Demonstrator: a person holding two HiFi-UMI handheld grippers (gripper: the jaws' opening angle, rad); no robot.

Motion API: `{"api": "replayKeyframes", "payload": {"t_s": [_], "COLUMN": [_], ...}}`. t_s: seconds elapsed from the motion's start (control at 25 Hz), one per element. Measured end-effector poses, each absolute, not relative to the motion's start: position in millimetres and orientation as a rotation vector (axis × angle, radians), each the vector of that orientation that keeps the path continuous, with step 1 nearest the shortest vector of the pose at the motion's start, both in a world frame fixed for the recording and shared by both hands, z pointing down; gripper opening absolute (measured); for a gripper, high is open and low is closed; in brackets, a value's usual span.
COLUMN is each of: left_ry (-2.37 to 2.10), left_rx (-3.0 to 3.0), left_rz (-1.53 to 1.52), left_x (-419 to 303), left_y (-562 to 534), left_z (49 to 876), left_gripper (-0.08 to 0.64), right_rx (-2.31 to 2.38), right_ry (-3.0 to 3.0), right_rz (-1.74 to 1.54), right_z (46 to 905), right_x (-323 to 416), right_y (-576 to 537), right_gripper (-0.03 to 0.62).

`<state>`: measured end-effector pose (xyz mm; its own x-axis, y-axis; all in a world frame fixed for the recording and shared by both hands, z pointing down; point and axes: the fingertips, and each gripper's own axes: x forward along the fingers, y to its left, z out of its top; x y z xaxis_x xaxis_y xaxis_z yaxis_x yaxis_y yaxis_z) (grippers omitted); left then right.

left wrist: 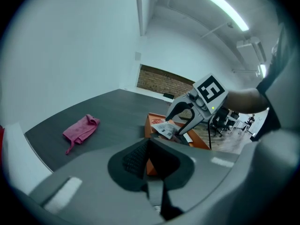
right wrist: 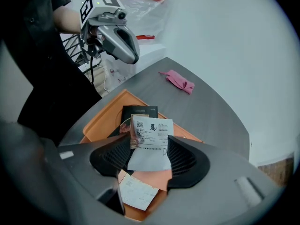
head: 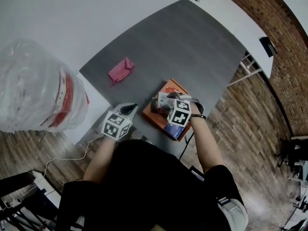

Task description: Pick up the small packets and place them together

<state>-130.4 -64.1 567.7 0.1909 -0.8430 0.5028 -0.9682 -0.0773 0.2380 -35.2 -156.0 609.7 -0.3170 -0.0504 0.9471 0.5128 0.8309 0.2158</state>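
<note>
The white packet [right wrist: 151, 139] is held in the right tongs [right wrist: 150, 153], which grip it by its two side edges, and it hangs just above the orange tray [right wrist: 101, 118] at the near edge of the worktop [head: 192, 47]. It looks thin, light and limp, more like a flat paper sachet than a box, so it will probably bend or slide if it is pinched only at a corner. A hold across the middle of its width, as now, seems the safer one. A brownish packet [right wrist: 125, 125] stands just behind it, and I cannot tell whether it is pinched together with the white one. More packets lie in the tray below, a dark one [right wrist: 140, 110] and a pale one [right wrist: 138, 193]. They are close together, so one could be lifted along by mistake. The low rim of the tray is the only edge to clear. The left tongs [left wrist: 150, 146] are drawn together with nothing in them, beside the tray and apart from the right tongs. The pink cloth [head: 121, 71] lies well apart on the worktop, and a plastic bag [head: 33, 85] stands off to the left, so neither is in the way.
</note>
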Motion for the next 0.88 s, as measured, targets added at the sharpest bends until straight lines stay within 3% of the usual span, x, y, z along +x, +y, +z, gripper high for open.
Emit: {"api": "replayKeyframes", "payload": {"t_s": [0.32, 0.88], "left_ry": [-1.726, -1.905], "left_rx": [2.000, 2.155], "left_rz": [0.320, 0.150], "left_x": [-119.9, -106.4], "left_y": [-69.9, -78.1], "left_z": [555.9, 502.7], "left_gripper": [0.000, 0.000], "right_rx": [-0.289, 0.306], "right_ry": [-1.992, -2.523], "right_rz": [-0.551, -0.429], "right_z": [580.5, 504.7], "right_x": [-36.0, 17.9], "right_y": [-146.9, -153.7], "right_gripper": [0.241, 0.100]}}
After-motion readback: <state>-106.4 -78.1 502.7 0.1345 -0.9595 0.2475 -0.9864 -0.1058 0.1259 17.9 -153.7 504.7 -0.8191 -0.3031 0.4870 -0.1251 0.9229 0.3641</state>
